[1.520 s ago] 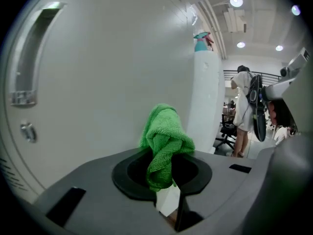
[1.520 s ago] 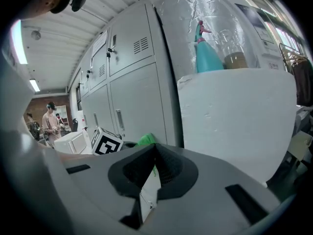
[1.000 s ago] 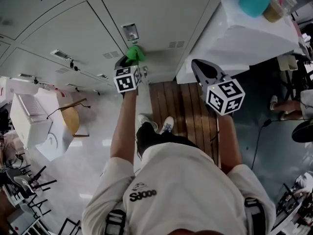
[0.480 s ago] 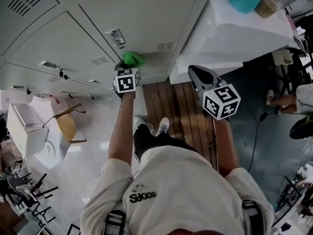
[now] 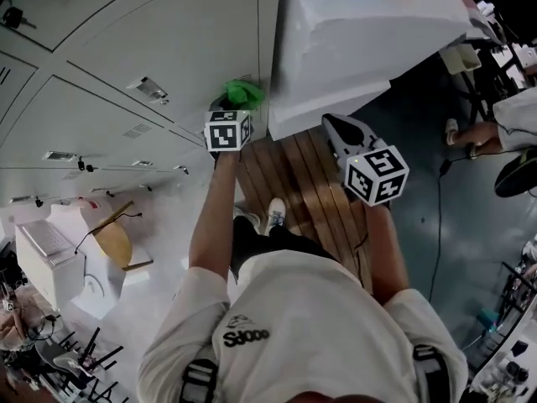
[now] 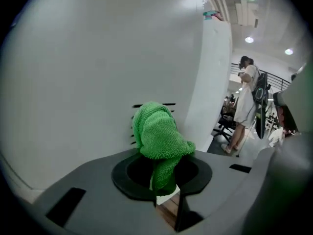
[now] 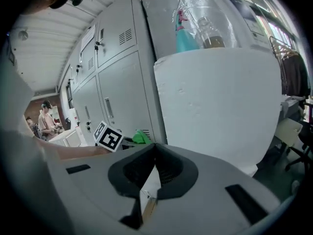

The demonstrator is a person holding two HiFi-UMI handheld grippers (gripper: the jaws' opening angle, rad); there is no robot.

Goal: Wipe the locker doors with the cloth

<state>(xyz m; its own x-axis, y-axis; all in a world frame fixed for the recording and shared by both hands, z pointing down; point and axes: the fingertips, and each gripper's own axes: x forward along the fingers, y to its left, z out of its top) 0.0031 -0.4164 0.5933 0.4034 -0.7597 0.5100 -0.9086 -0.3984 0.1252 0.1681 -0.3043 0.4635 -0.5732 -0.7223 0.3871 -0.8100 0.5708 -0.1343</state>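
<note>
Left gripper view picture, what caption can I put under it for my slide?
The left gripper holds a green cloth up to a pale locker door.

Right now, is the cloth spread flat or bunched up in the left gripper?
Bunched: the green cloth is a crumpled wad pinched in the left gripper, by the locker door.

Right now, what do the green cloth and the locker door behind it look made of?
The green cloth looks like microfibre terry: matte, nubby looped pile. The locker door is probably painted sheet metal: smooth pale grey, faint sheen, punched vent slots.
</note>
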